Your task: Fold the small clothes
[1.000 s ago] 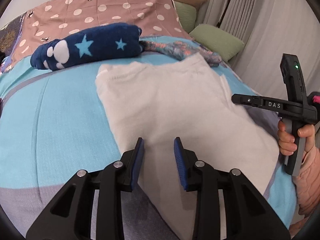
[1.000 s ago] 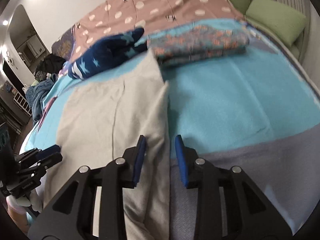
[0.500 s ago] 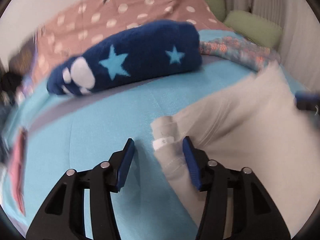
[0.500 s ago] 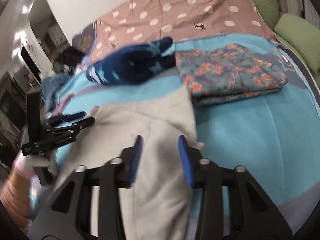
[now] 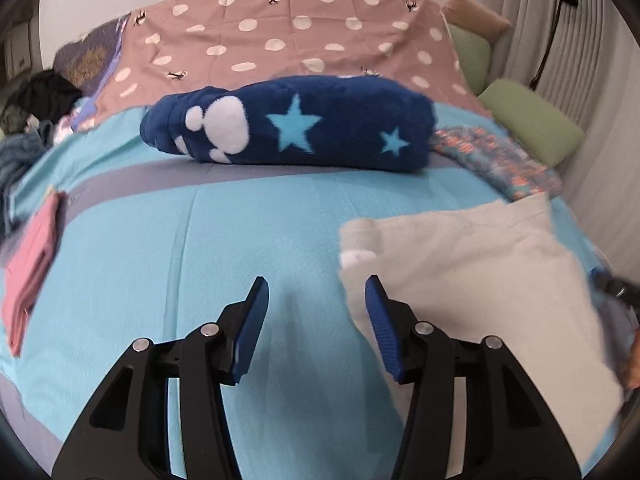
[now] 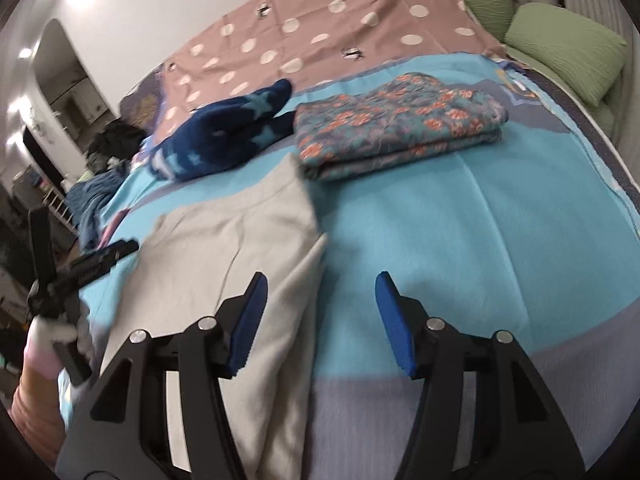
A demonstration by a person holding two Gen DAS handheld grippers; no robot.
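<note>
Blue-padded fingers of my left gripper (image 5: pixel 316 304) stand wide apart, empty, over the turquoise bed cover (image 5: pixel 200 248); the pale grey folded garment (image 5: pixel 472 264) lies at two o'clock, its edge beside the right finger. My right gripper (image 6: pixel 318 304) gapes wide too, the same garment's edge (image 6: pixel 240 248) under its left finger. Farther off, at twelve o'clock, lie a navy star-patterned fleece roll (image 5: pixel 296 124) and a folded floral cloth (image 6: pixel 396 128).

Your left wrist cam sits low over the blue bedspread (image 5: pixel 168 248), looking up the bed toward the polka-dot sheet (image 5: pixel 288 44). Your right one rides a bit higher, angled leftward. Both catch the grey garment (image 5: pixel 480 272) (image 6: pixel 224 248), the star blanket (image 5: pixel 304 124) (image 6: pixel 224 140) and the folded floral cloth (image 6: pixel 400 128).
</note>
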